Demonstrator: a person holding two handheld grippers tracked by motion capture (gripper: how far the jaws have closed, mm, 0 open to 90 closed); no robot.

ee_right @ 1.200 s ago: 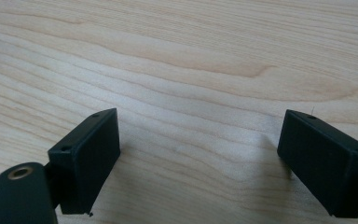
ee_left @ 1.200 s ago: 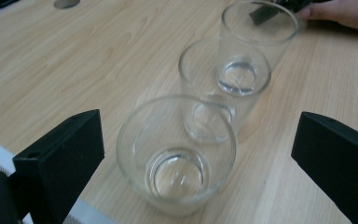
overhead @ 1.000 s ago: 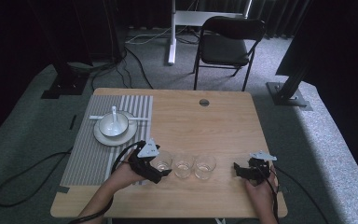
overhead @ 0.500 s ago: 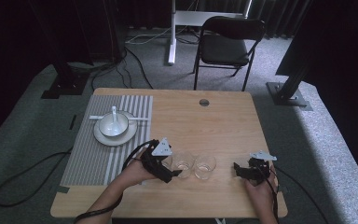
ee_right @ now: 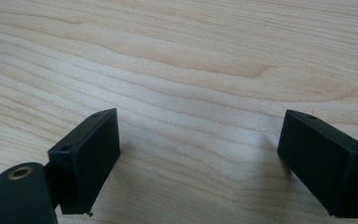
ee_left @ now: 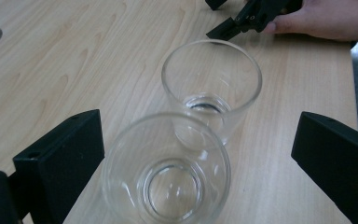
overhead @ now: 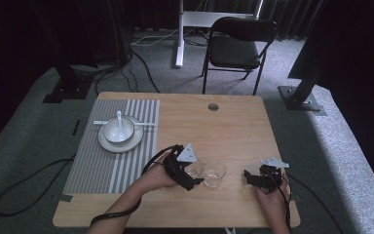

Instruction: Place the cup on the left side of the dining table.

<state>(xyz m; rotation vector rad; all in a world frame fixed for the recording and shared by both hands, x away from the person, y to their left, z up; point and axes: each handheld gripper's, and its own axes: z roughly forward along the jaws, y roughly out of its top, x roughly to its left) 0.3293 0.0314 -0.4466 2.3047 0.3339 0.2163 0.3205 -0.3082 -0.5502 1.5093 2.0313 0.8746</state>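
Observation:
Two clear empty glasses stand upright side by side on the wooden table (overhead: pixel 233 126). My left gripper (overhead: pixel 191 169) is open, with the nearer glass (overhead: pixel 194 167) (ee_left: pixel 168 172) between its jaws; the left jaw is close against that glass and the right jaw stands well off it. The farther glass (overhead: pixel 214 174) (ee_left: pixel 212 88) sits just beyond, touching or nearly touching the first. My right gripper (overhead: pixel 251 177) (ee_right: pixel 200 140) rests low over bare wood at the front right, open with nothing between its jaws. It also appears as a black gripper (ee_left: pixel 251 16) in a hand at the top of the left gripper view.
A grey striped placemat (overhead: pixel 112 165) covers the table's left part, carrying a plate (overhead: pixel 108 142) with a white bowl (overhead: pixel 118 130) and a spoon. A round cable hole (overhead: pixel 213 107) is near the far edge. A black chair (overhead: pixel 241 44) stands behind the table.
My left gripper has moved right along the row of glasses. Three glasses showed a second ago; two show now, and the leftmost spot is under the gripper. The right gripper has stayed put.

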